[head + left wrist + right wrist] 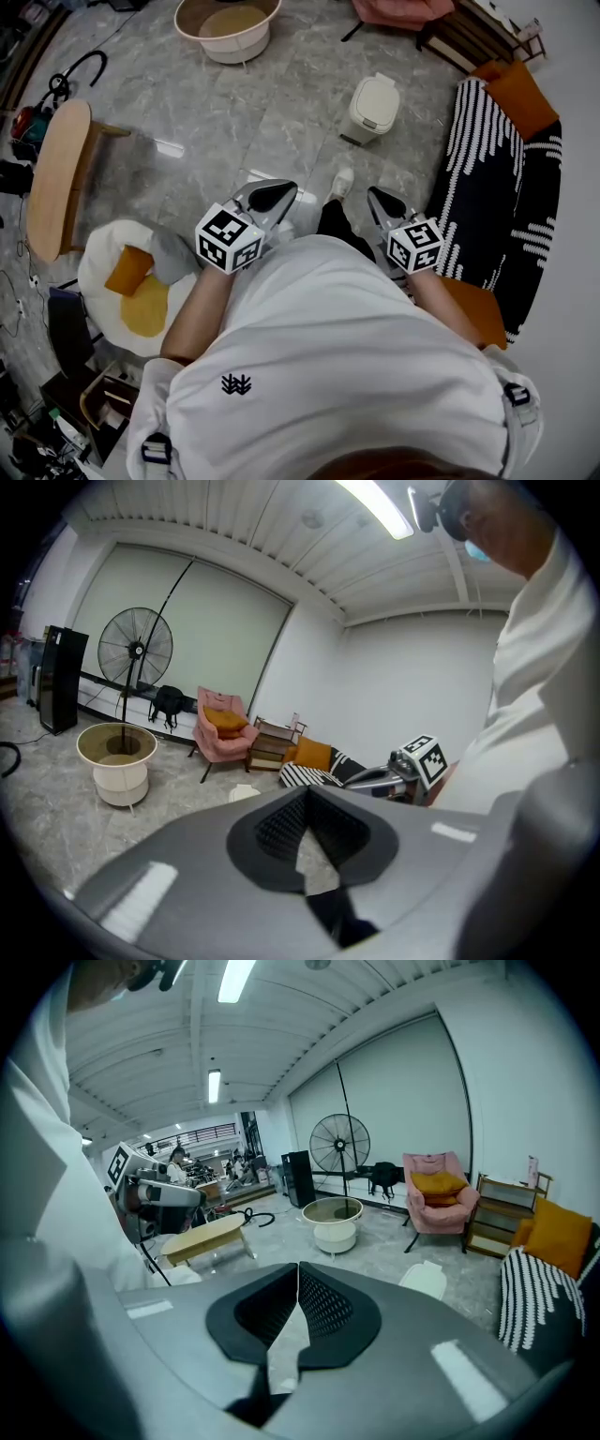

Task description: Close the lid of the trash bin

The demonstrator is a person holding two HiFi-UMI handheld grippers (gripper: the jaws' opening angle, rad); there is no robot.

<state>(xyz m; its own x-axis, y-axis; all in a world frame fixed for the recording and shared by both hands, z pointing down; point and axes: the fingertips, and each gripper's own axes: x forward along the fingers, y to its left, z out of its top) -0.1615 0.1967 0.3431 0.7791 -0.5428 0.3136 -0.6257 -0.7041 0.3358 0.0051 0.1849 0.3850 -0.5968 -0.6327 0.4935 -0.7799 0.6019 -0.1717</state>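
Observation:
The trash bin (375, 106) is small and white and stands on the grey marble floor a step or two ahead of the person; its lid looks down. It also shows as a pale shape, the bin (246, 792) low behind the left jaws and the bin (424, 1279) on the floor at right. My left gripper (270, 196) (306, 794) is held at waist height, shut and empty. My right gripper (385, 202) (297, 1269) is beside it, also shut with nothing held. Both are well short of the bin.
A round white table (228, 28) stands far ahead, a pink armchair (398, 9) beyond the bin. A black-and-white striped sofa (487, 178) with orange cushions lines the right. A wooden bench (56, 178) and a white pouf (131, 281) are at left. A standing fan (134, 649) is by the wall.

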